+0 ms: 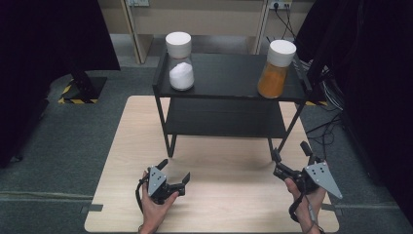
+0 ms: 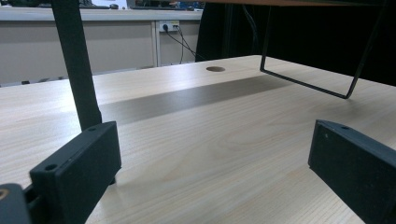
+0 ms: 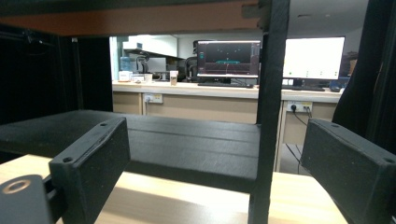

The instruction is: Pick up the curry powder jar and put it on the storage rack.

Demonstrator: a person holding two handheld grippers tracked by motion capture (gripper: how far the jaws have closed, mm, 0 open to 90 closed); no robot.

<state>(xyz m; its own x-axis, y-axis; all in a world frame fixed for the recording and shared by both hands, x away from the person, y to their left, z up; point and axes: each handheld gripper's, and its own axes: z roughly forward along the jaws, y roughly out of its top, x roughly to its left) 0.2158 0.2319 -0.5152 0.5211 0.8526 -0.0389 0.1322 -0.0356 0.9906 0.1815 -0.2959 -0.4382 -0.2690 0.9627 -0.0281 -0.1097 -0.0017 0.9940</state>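
Note:
A black two-tier shelf [image 1: 229,78] stands on the light wooden table [image 1: 219,195]. On its top tier, a jar of white powder [image 1: 180,68] sits at the left and a jar of orange powder [image 1: 275,70] at the right, both with white lids. My left gripper [image 1: 175,170] rests open on the table in front of the shelf's left leg [image 2: 77,65], with nothing between its fingers. My right gripper [image 1: 291,151] is open near the shelf's front right leg. In the right gripper view that leg [image 3: 268,116] rises between the jaws, in front of the lower tier [image 3: 187,144].
A round hole [image 2: 215,69] sits in the tabletop farther off. Grey carpet surrounds the table. Dark curtains [image 1: 53,39] hang at both sides, and cables [image 1: 331,122] lie on the floor at the right. Monitors [image 3: 229,58] stand on a counter behind.

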